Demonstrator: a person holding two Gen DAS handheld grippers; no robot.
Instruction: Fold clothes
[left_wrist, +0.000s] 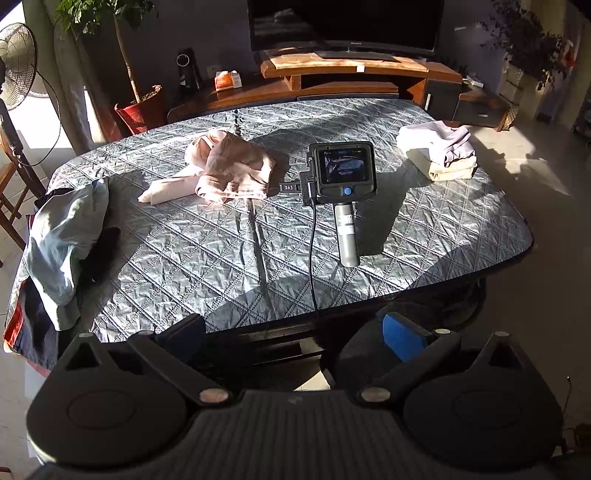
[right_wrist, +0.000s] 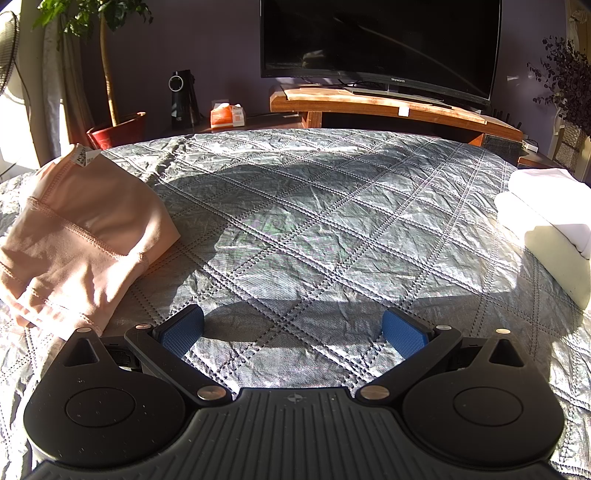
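A crumpled pink garment (left_wrist: 229, 166) lies on the quilted grey table cover (left_wrist: 184, 240), left of centre. It fills the left side of the right wrist view as the pink garment (right_wrist: 74, 236), with a label at its top. A pale blue garment (left_wrist: 66, 236) hangs over the table's left edge, a dark cloth (left_wrist: 103, 254) beside it. A folded stack of white and cream clothes (left_wrist: 439, 155) sits at the right, seen also as the folded stack (right_wrist: 546, 229). My left gripper (left_wrist: 293, 332) is open and empty, held off the table's near edge. My right gripper (right_wrist: 293, 328) is open and empty, low over the cover (right_wrist: 314, 221); its screen (left_wrist: 345, 166) and handle show mid-table, no hand on it.
Behind the table stand a wooden TV bench (left_wrist: 351, 70) with a dark television (right_wrist: 380, 40), a potted plant in a red pot (left_wrist: 140, 110) and an orange tissue box (right_wrist: 227, 114). A standing fan (left_wrist: 16, 70) and a wooden chair (left_wrist: 7, 199) are at the left.
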